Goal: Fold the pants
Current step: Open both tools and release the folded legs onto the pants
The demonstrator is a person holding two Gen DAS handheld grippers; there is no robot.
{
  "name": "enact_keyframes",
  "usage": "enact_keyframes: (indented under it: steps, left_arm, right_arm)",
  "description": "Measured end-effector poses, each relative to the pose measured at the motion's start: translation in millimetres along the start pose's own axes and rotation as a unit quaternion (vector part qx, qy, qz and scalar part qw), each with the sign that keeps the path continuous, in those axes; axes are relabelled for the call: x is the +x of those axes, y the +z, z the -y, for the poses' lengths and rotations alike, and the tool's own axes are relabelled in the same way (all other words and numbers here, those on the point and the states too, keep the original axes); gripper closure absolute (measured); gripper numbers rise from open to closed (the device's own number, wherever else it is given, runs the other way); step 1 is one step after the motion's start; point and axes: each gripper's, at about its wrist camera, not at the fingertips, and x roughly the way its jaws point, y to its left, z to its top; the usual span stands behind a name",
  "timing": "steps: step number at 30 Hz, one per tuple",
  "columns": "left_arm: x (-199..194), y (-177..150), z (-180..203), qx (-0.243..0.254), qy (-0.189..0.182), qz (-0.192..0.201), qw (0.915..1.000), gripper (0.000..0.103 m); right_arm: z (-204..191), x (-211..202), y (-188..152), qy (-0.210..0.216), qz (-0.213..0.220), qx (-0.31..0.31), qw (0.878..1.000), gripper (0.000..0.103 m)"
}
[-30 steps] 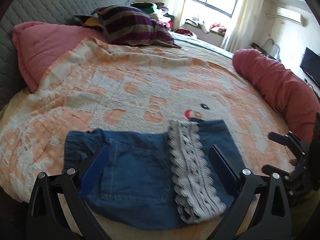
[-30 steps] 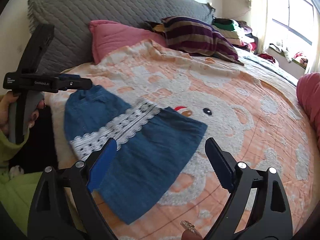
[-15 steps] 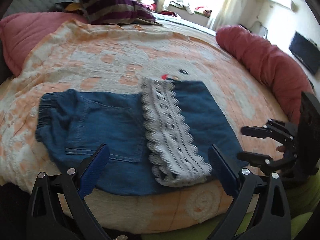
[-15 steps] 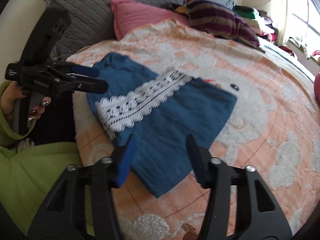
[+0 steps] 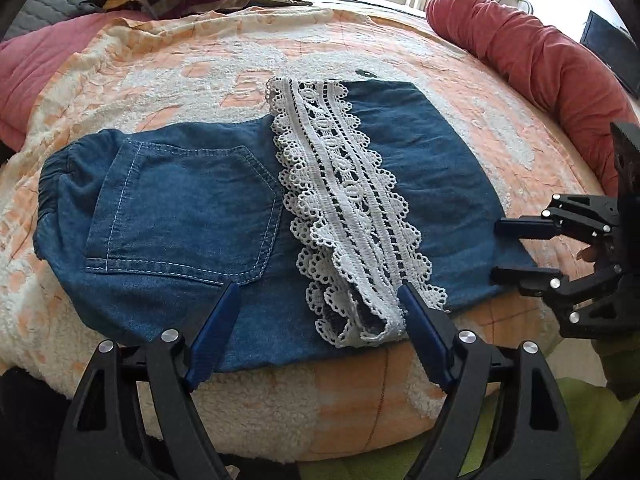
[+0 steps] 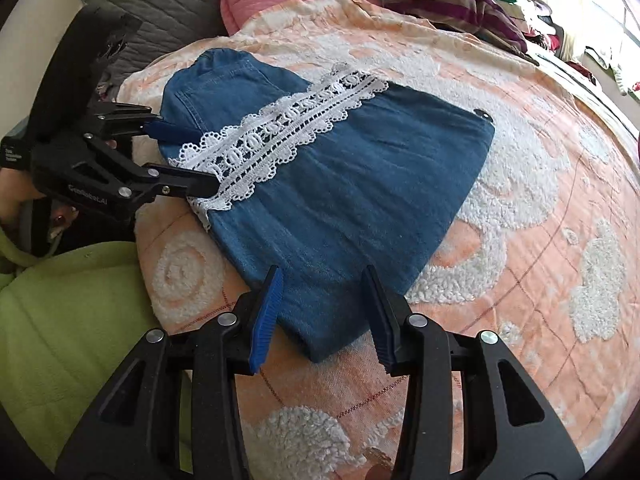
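- Both hand-held grippers have been coming down toward the near edge of the blue denim pants with a white lace band (image 5: 192,216), which are lying flat on the peach-and-white fleece blanket (image 5: 200,64) covering the bed, close to its near side.
- The left gripper (image 5: 316,312) has just been narrowing its fingers; they are straddling the near edge of the denim beside the lace band's end, still released, with cloth between them but no pinch showing.
- The right gripper (image 6: 320,304) has just been closing too, and sooner; its fingers are standing partly closed over the corner of the leg end, not pressing on it yet.
- This is looking like the approach for a two-handed pick-up of the near edge, so a fold is about to start rather than under way.
- In the left wrist view the pants' long axis is running left to right, elastic waistband pointing left, leg end pointing right; the lace band is crossing it.
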Motion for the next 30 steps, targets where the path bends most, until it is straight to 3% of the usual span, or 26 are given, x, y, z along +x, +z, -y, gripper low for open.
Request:
enact_keyframes:
  steps: [5,13,23,30]
  left_arm:
    - [-7,1,4,-0.002,-0.005,0.014,0.9999,0.017]
    - [-26,3,12,0.013,0.016,0.039,0.9990,0.005]
    - [-42,3,17,0.021,0.035,0.054,0.9977,0.005]
    - [-56,3,13,0.017,0.041,0.071,0.9965,0.005]
  right_arm:
    - [1,-10,5,0.003,0.008,0.004,1.000,0.068]
    - [9,-34,12,-0.004,0.042,0.019,0.999,0.048]
    - [18,-53,21,-0.020,0.078,0.041,0.996,0.022]
    - [19,-63,36,-0.025,0.098,0.040,0.994,0.016]
